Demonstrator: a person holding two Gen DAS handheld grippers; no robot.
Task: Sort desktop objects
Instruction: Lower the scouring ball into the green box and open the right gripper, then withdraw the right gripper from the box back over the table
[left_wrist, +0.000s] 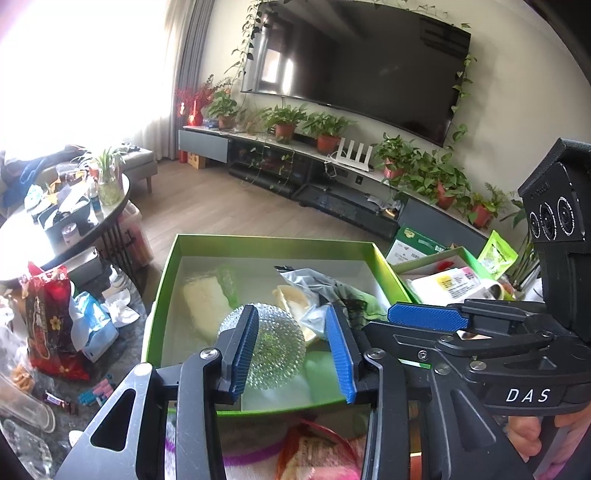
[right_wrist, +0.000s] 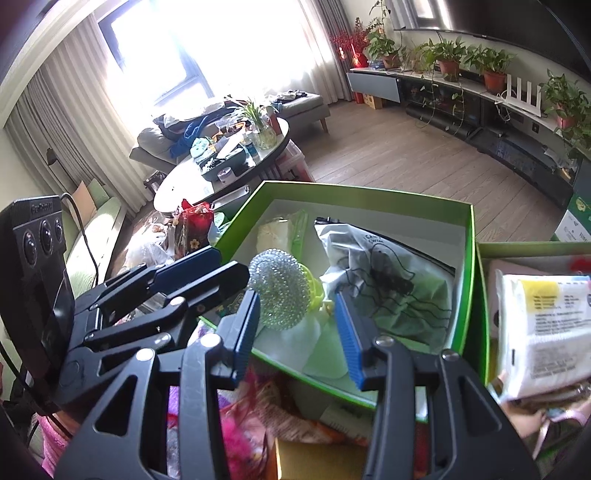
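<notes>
The left gripper (left_wrist: 293, 345) hung over the near edge of the open green box (left_wrist: 168, 295), its two blue-padded fingers (left_wrist: 245, 350) standing apart with nothing pressed between them. Seen through the gap, and lying lower down on the floor of the box, was a clear bumpy ball (left_wrist: 271, 345); its left side sat behind the left pad, while the right pad stood clear of it, so the ball looked loose in the box, not gripped. Beyond the fingertips lay a pale folded cloth (left_wrist: 205, 299) toward the left and a crumpled grey plastic bag (left_wrist: 317, 284) toward the right. The right gripper (right_wrist: 299, 336) also hovered over the same green box (right_wrist: 467, 280), its blue pads (right_wrist: 349, 339) spread apart and empty. From that view the bumpy ball (right_wrist: 279, 291) lay just ahead of the left fingertip, partly behind it, and the grey bag (right_wrist: 388, 280) with black cord printed or lying on it lay ahead of the right fingertip. Between and below the fingers were pale green and white flat pieces on the box floor. To the right of the right finger, outside the box wall, a white packet with a yellow label (right_wrist: 546, 325) sat in a second green box (right_wrist: 517, 249). The other gripper's dark body showed off to the left of the fingers.
</notes>
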